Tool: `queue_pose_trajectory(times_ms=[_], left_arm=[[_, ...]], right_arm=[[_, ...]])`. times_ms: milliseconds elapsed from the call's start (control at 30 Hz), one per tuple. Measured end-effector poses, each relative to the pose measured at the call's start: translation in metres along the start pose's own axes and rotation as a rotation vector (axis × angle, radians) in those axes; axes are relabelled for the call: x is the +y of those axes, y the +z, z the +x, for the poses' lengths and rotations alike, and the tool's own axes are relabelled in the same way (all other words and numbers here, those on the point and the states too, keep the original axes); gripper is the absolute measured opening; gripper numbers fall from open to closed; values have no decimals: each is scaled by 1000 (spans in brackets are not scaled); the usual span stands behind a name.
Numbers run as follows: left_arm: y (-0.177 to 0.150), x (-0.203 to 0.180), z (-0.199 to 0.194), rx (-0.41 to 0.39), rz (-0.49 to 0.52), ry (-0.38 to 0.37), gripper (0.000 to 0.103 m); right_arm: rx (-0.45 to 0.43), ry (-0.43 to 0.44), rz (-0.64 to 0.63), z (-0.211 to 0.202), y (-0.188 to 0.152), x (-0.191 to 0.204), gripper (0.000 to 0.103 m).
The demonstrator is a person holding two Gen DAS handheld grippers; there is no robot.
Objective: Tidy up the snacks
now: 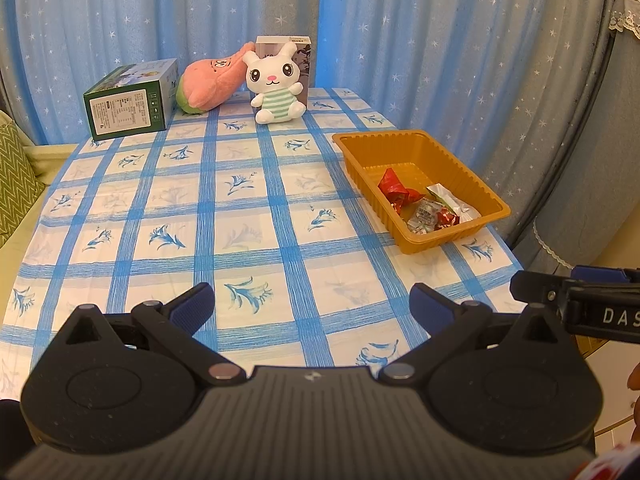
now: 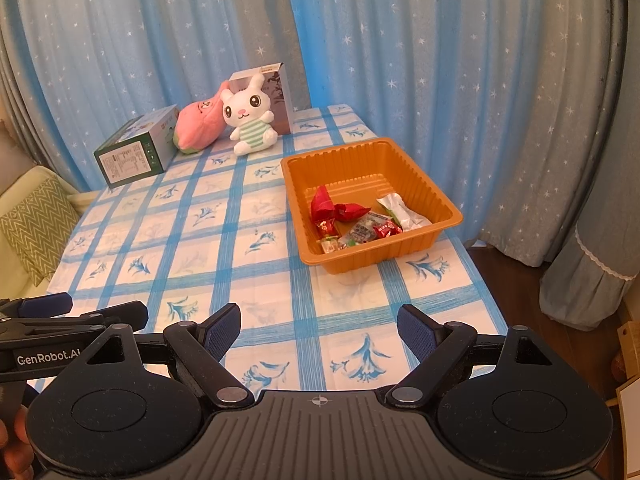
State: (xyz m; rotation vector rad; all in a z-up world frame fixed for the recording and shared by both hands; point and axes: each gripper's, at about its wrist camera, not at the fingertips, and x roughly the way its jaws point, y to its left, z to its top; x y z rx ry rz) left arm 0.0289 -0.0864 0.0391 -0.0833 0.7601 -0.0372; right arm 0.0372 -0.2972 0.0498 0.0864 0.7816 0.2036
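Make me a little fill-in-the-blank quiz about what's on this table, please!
1. The wrapped snacks all lie inside the orange ____.
2. The white bunny toy wears a shirt with ____ stripes.
3. The green box lies beside a ____ plush toy.
4. Both the left gripper and the right gripper are open and hold ____.

Missing words: tray; green; pink; nothing

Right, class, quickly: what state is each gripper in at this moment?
Left gripper: open, holding nothing.
Right gripper: open, holding nothing.
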Motion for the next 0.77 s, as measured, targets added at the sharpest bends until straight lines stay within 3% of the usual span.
queue_pose_trajectory(times_ms=[767], left_arm=[[-4, -1, 0, -17, 4, 0, 103]], right_arm=[[-2, 2, 0, 0, 0, -2, 85]])
